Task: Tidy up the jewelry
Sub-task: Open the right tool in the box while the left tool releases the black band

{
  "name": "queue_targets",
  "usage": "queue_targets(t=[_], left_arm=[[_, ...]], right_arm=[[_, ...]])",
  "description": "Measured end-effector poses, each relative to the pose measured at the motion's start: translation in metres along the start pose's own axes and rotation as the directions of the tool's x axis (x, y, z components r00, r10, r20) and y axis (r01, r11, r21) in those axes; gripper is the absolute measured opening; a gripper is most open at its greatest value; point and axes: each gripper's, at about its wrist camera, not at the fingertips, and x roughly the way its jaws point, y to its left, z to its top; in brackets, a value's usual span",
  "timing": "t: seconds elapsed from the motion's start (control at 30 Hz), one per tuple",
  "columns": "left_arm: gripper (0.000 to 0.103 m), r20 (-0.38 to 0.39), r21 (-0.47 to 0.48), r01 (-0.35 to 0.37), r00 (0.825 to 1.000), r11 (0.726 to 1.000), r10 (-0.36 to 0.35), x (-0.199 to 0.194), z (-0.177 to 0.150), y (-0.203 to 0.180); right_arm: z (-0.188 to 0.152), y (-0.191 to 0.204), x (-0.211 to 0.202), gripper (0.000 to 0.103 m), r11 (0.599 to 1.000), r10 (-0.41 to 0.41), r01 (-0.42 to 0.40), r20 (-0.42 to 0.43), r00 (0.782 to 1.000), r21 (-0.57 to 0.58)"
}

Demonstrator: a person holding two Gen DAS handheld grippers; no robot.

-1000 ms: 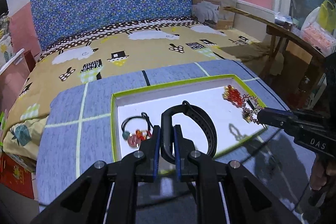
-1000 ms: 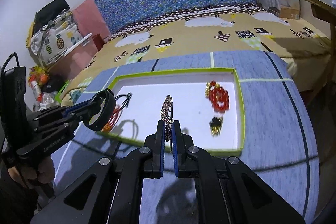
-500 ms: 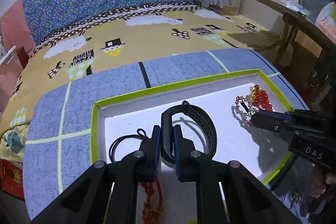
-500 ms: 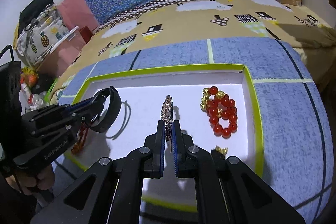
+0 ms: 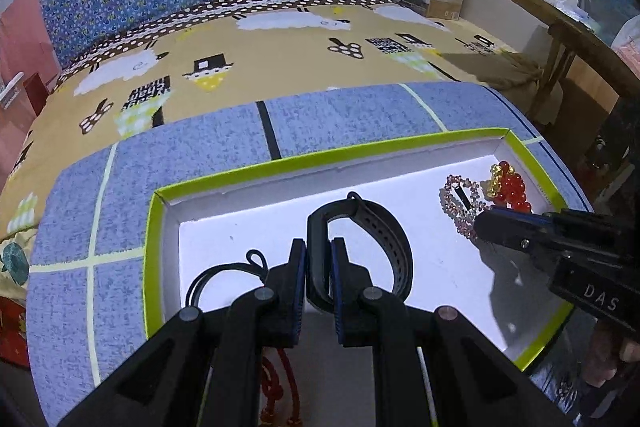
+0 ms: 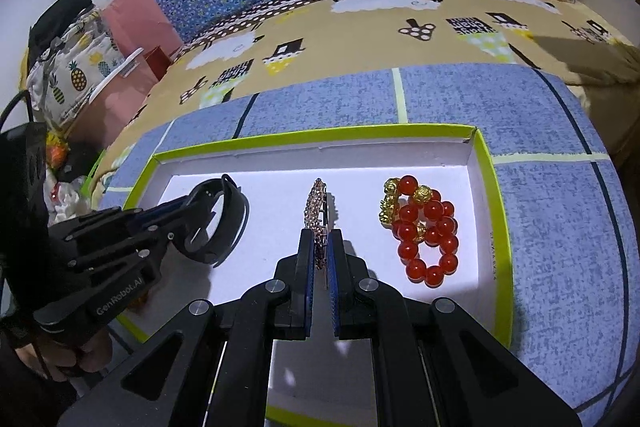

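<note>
Your left tongs point(image 5: 318, 263) clamp the black wristband point(image 5: 384, 247) and your right tongs point(image 6: 319, 253) pinch the jeweled hairpin point(image 6: 316, 203) mid-frame over the green-rimmed tray point(image 6: 490, 163) on the bed point(image 6: 360, 27).

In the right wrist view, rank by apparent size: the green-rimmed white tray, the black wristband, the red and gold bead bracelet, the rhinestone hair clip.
Largest to smallest:
1. Green-rimmed white tray
2. Black wristband and red and gold bead bracelet: look alike, not ranked
3. Rhinestone hair clip: seen edge-on in the right gripper, so its thin look may mislead
</note>
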Motion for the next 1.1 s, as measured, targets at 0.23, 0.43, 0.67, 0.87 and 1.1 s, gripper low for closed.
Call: queue_targets(t=[0.23, 0.43, 0.67, 0.87, 1.1], left_arm=[[0.015, 0.001, 0.007, 0.008, 1.0, 1.0, -0.008, -0.002, 0.0, -0.003], [0.025, 0.026, -0.02, 0.044, 0.999, 0.999, -0.044, -0.015, -0.001, 0.003], [0.025, 0.059, -0.035, 0.06, 0.997, 0.998, -0.057, -0.039, -0.014, 0.009], [0.031, 0.113, -0.061, 0.091, 0.99, 0.994, -0.084, -0.077, -0.039, 0.012], [0.032, 0.18, -0.054, 0.105, 0.979, 0.993, -0.094, -0.124, -0.077, 0.001]], right_arm=[[-0.001, -0.002, 0.0, 0.014, 1.0, -0.005, 0.005, -0.005, 1.0, 0.008], [-0.004, 0.005, -0.009, 0.017, 1.0, -0.004, 0.004, 0.011, 1.0, -0.016], [-0.014, 0.017, -0.037, 0.017, 0.999, -0.003, 0.005, 0.049, 0.999, -0.047], [-0.041, 0.029, -0.079, 0.017, 0.996, -0.003, 0.012, 0.109, 0.994, -0.086], [-0.078, 0.041, -0.12, 0.017, 0.994, 0.007, 0.011, 0.156, 0.988, -0.112]])
